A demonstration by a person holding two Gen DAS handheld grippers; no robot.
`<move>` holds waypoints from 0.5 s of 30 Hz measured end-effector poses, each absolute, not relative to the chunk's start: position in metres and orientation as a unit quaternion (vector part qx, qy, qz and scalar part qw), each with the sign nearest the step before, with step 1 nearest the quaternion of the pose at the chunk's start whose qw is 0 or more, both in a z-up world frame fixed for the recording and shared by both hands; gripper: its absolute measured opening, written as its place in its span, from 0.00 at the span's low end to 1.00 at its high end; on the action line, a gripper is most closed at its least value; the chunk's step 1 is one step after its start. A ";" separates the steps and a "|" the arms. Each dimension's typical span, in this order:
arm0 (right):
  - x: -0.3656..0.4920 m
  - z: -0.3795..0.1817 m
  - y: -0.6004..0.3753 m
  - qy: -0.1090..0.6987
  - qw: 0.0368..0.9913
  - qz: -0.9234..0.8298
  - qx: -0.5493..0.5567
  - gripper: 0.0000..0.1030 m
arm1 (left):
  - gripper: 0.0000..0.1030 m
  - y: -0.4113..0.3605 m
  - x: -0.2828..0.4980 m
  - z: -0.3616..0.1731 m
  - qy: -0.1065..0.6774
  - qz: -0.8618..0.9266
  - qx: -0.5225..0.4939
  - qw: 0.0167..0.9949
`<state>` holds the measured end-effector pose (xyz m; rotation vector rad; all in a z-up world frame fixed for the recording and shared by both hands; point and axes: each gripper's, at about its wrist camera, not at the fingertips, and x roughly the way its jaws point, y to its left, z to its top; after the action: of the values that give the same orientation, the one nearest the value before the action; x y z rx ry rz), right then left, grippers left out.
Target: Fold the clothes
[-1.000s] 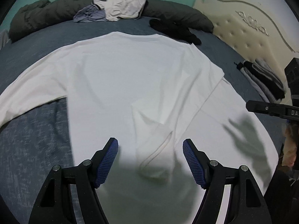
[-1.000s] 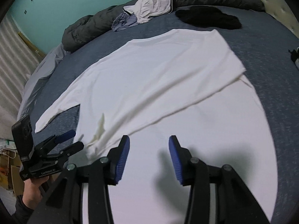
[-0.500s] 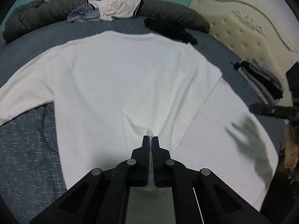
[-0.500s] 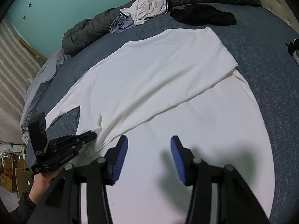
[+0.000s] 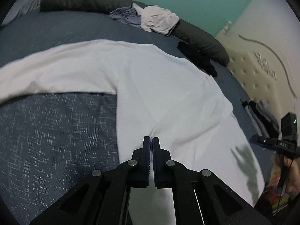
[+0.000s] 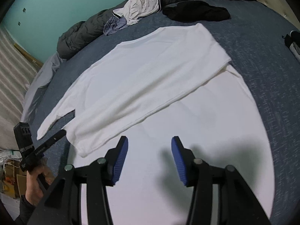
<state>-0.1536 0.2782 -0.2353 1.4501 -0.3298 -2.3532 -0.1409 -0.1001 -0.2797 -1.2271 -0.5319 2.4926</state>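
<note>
A bed [image 6: 262, 60] with a dark blue cover filled both views, and a long dark grey quilt [image 6: 82, 31] lay bunched along its far edge under a teal wall. A white long-sleeved shirt [image 6: 150, 71] was spread flat across the middle of the bed, one sleeve folded in over the body and the other stretched out sideways [image 5: 56, 71]. On the quilt sat a crumpled pale garment [image 6: 142, 3] with a lilac one [image 6: 112, 25] beside it, and a black garment [image 6: 196, 12] lay on the cover near the shirt's far end. A small stack of folded clothes [image 5: 262, 114] rested by the cream padded headboard [image 5: 262, 69].

The left hand-held gripper [image 5: 151, 139] had its jaws pressed together on the cuff of the folded-in sleeve, white cloth showing between the pads. The right hand-held gripper [image 6: 150, 146] hovered over the shirt's near part, jaws partway apart with nothing between them.
</note>
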 end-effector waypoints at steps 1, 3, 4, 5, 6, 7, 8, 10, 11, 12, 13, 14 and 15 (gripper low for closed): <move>-0.154 -0.234 0.282 -0.117 0.174 -0.833 0.512 0.47 | 0.02 -0.104 -0.141 -0.282 -0.196 0.867 -0.430 0.157; -0.155 -0.233 0.289 -0.124 0.168 -0.833 0.512 0.47 | 0.02 -0.104 -0.143 -0.284 -0.197 0.865 -0.434 0.157; -0.155 -0.232 0.293 -0.125 0.164 -0.834 0.512 0.47 | 0.02 -0.104 -0.144 -0.287 -0.196 0.861 -0.441 0.159; -0.155 -0.231 0.295 -0.122 0.162 -0.834 0.512 0.47 | 0.02 -0.103 -0.146 -0.290 -0.193 0.857 -0.449 0.161; -0.156 -0.231 0.296 -0.119 0.161 -0.835 0.513 0.47 | 0.03 -0.103 -0.145 -0.289 -0.189 0.859 -0.449 0.154; -0.157 -0.231 0.297 -0.117 0.159 -0.835 0.513 0.47 | 0.03 -0.103 -0.145 -0.289 -0.186 0.861 -0.449 0.148; -0.158 -0.231 0.298 -0.114 0.157 -0.835 0.514 0.48 | 0.05 -0.104 -0.144 -0.289 -0.182 0.863 -0.450 0.141; -0.162 -0.231 0.303 -0.109 0.151 -0.837 0.515 0.49 | 0.17 -0.105 -0.143 -0.288 -0.174 0.866 -0.450 0.129; -0.165 -0.231 0.306 -0.106 0.146 -0.838 0.514 0.49 | 0.27 -0.105 -0.143 -0.285 -0.177 0.867 -0.446 0.131; -0.168 -0.232 0.311 -0.103 0.140 -0.840 0.513 0.49 | 0.33 -0.102 -0.143 -0.282 -0.176 0.868 -0.443 0.138; -0.171 -0.233 0.315 -0.100 0.134 -0.842 0.513 0.49 | 0.34 -0.099 -0.143 -0.280 -0.174 0.869 -0.440 0.146; -0.175 -0.234 0.320 -0.095 0.128 -0.844 0.513 0.49 | 0.35 -0.094 -0.143 -0.278 -0.164 0.870 -0.440 0.152; -0.179 -0.235 0.325 -0.090 0.121 -0.845 0.513 0.49 | 0.35 -0.088 -0.143 -0.278 -0.154 0.870 -0.441 0.158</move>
<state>-0.1791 0.3251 -0.2353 1.4977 -0.2628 -2.4693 -0.1432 -0.0881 -0.2782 -1.2617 -0.4411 2.4872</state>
